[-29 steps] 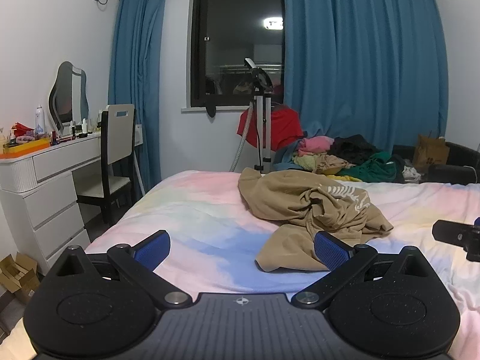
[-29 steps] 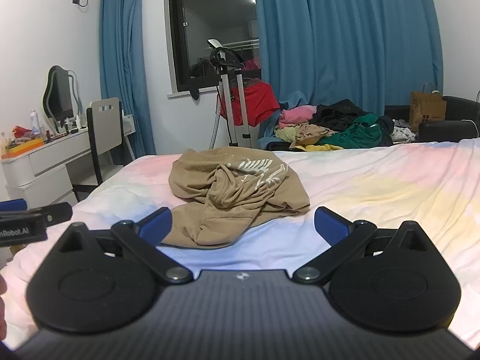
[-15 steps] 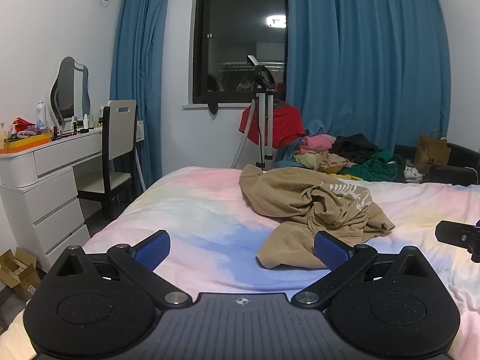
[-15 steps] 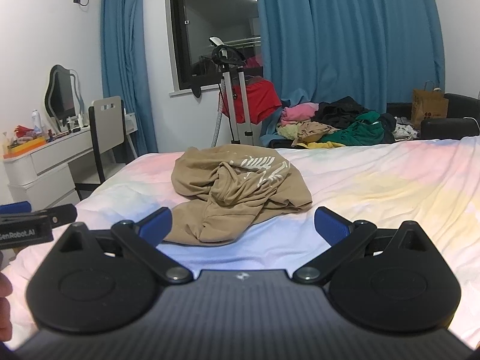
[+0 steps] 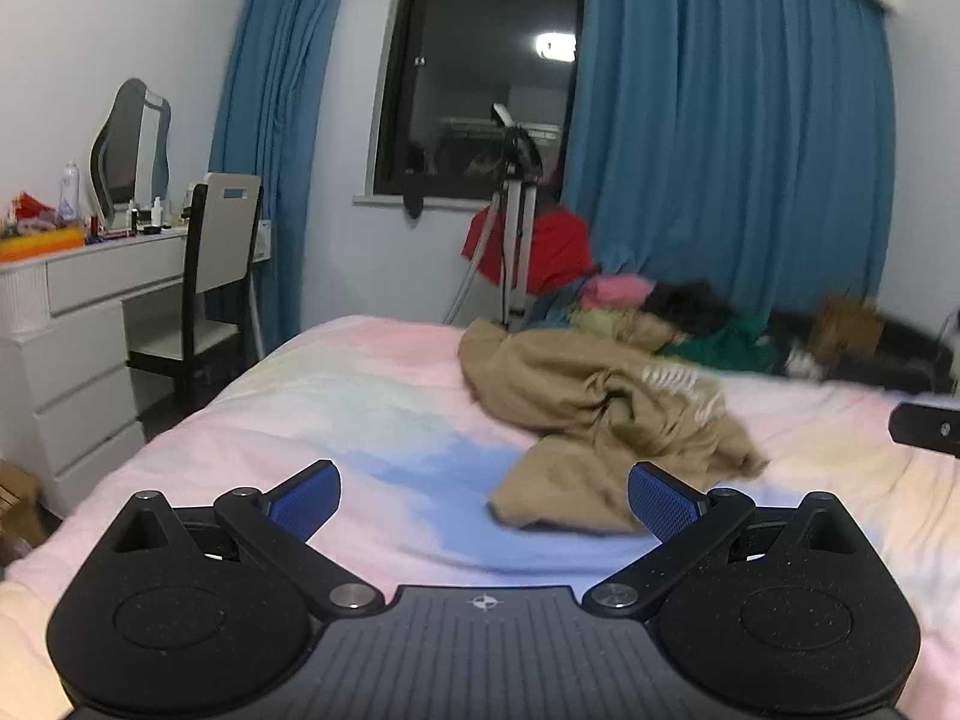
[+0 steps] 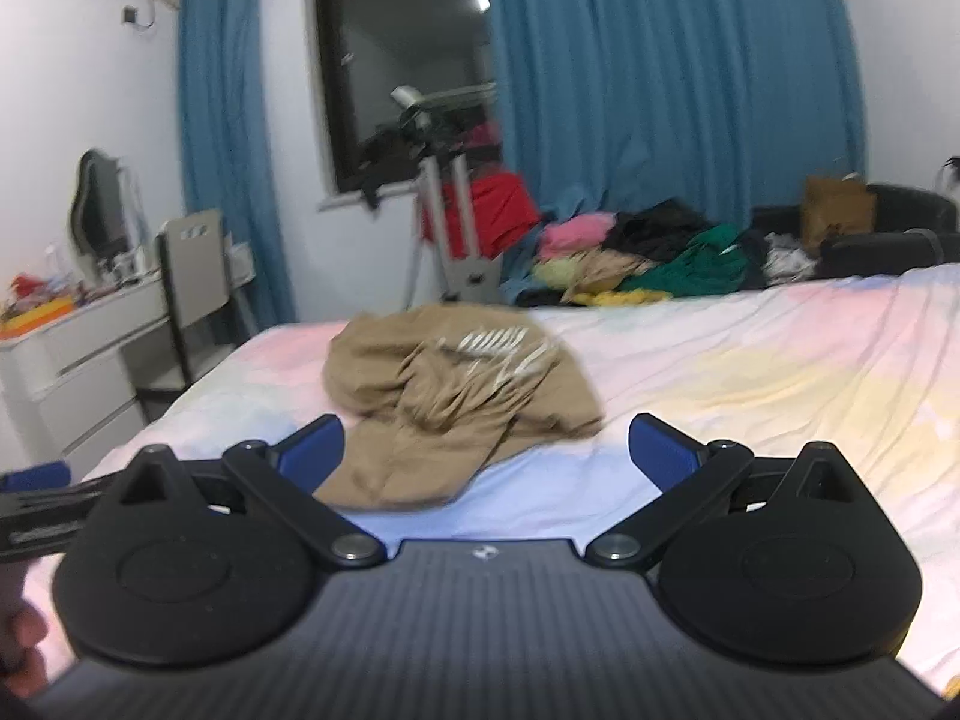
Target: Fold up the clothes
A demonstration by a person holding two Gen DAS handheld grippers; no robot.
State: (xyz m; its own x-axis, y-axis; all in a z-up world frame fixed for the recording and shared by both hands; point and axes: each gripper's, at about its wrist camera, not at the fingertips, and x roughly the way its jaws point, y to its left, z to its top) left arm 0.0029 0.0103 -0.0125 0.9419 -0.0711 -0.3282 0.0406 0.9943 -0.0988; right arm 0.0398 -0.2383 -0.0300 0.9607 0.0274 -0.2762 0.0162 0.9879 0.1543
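**Both grippers spread above the bed, tan shirt ahead**

My left gripper (image 5: 483,495) hovers over the pastel bedsheet (image 5: 360,420), fingers spread wide, gripping nothing. The crumpled tan garment (image 5: 606,420) lies on the bed just beyond its right fingertip. My right gripper (image 6: 486,447) is likewise spread and empty, the garment (image 6: 456,396) ahead, nearer its left finger.

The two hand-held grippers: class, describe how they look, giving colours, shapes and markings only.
The left hand-held gripper and the right hand-held gripper look alike: a black ribbed body with a small white emblem, two round black discs, black linkage arms on silver pivots, and two fingers faced with textured blue pads. No cables or sleeves show.
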